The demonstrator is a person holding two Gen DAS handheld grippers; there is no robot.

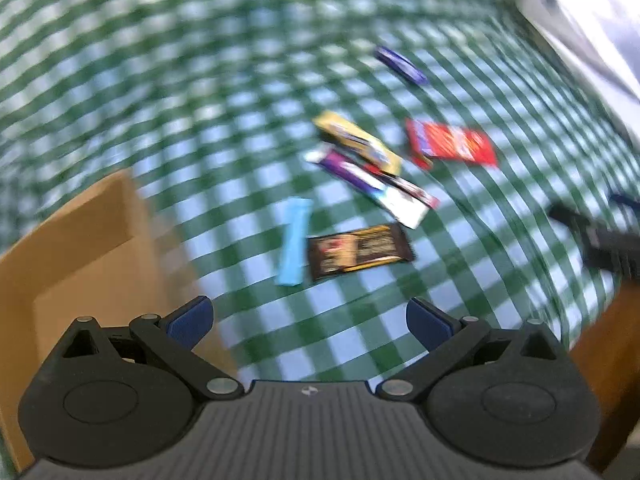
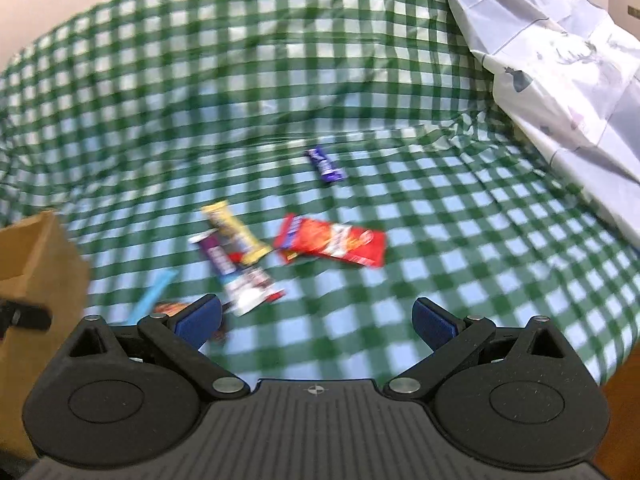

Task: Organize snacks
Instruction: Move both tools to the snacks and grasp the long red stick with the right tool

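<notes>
My left gripper (image 1: 310, 322): jaws spread wide, nothing between them, hanging above the checked cloth (image 1: 200, 80) with the snacks ahead of me.
My right gripper (image 2: 316, 322): jaws likewise wide apart and empty, over the same cloth, snacks ahead and to my left.
Box: a brown cardboard box (image 1: 80, 248) sits at my left; I judge it the place the snacks go.
Nearest snacks: a dark brown wrapper (image 1: 358, 252) lies flat, a light blue stick (image 1: 294, 240) just beside it.
Middle cluster: a yellow bar (image 1: 358, 142), a purple bar (image 1: 352, 170) and a white-ended packet (image 1: 404, 198) overlap one another.
Others: a red packet (image 1: 450, 144) lies near the cluster; a small dark blue bar (image 1: 400, 65) lies well apart, farther off.
Handling: I expect light, thin, crinkly film, slippery and easily crushed.
Hold: I would pinch across a bar's narrow width at mid-length, taking the loose ones before the overlapped ones.
Blur: both views smear, so the labels are unreadable.
</notes>
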